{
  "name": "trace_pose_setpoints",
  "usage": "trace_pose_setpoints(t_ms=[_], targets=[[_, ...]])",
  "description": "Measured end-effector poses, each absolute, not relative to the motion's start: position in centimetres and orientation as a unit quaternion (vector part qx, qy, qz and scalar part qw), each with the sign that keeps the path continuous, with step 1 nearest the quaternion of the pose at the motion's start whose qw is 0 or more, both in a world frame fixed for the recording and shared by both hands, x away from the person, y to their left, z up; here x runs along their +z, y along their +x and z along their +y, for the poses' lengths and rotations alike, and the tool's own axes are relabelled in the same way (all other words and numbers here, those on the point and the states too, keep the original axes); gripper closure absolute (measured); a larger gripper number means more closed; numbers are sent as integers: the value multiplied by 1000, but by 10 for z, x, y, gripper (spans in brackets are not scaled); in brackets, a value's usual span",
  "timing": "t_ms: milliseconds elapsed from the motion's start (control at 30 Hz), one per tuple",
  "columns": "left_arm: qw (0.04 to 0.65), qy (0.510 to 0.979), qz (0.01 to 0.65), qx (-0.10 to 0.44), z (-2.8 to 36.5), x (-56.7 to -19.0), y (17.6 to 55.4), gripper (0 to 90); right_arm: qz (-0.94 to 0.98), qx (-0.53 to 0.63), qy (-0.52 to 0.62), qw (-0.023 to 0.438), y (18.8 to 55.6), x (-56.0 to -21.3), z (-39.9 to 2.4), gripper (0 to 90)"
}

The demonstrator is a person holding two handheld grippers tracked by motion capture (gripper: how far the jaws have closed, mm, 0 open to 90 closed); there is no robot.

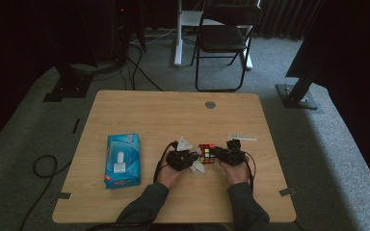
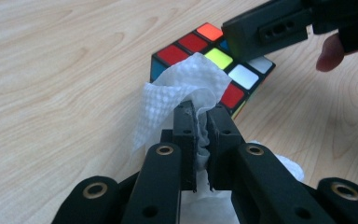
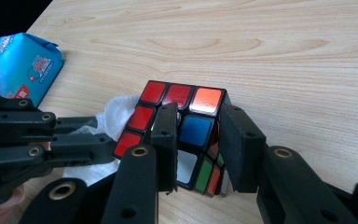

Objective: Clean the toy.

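A scrambled Rubik's cube (image 1: 206, 153) stands on the wooden table (image 1: 173, 115), between my two grippers. In the right gripper view, my right gripper (image 3: 200, 116) is shut on the cube (image 3: 182, 95), one jaw on each of two opposite sides. My left gripper (image 2: 201, 109) is shut on a crumpled white wipe (image 2: 186, 84), which lies against the cube's (image 2: 244, 76) top face. From above, the left gripper (image 1: 192, 161) is at the cube's left and the right gripper (image 1: 219, 155) at its right. The wipe (image 3: 114, 109) bunches at the cube's left side.
A blue pack of wipes (image 1: 123, 160) lies on the table to the left of the hands. A thin white strip (image 1: 242, 137) rests beyond the right gripper. A round grommet (image 1: 210, 104) sits near the far edge. A black chair (image 1: 224, 38) stands beyond the table.
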State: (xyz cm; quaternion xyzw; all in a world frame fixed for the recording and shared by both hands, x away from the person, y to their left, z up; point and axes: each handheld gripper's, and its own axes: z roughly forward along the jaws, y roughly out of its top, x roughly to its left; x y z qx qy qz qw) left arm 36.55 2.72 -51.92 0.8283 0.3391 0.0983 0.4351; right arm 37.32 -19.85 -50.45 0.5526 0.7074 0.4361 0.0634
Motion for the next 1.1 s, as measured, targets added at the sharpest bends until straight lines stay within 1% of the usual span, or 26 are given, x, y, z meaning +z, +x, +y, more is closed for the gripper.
trace_pose_setpoints(t_ms=[200, 300, 533, 633, 733, 967, 1100], targets=[[420, 837, 338, 93, 25, -534, 358, 842, 707, 436, 553, 64, 373, -504, -198, 683], [399, 850, 329, 94, 20, -543, 355, 842, 707, 436, 554, 64, 373, -504, -198, 685], [390, 857, 322, 98, 18, -543, 356, 839, 706, 435, 555, 66, 373, -504, -197, 686], [393, 856, 323, 97, 18, -544, 356, 839, 706, 436, 555, 66, 372, -504, -197, 686], [396, 849, 340, 84, 20, -543, 358, 839, 707, 436, 554, 65, 373, -504, -198, 685], [402, 836, 360, 99, 39, -538, 359, 841, 707, 437, 553, 60, 374, -505, -199, 680], [410, 823, 379, 107, 56, -533, 359, 842, 707, 439, 551, 59, 375, -505, -200, 654]])
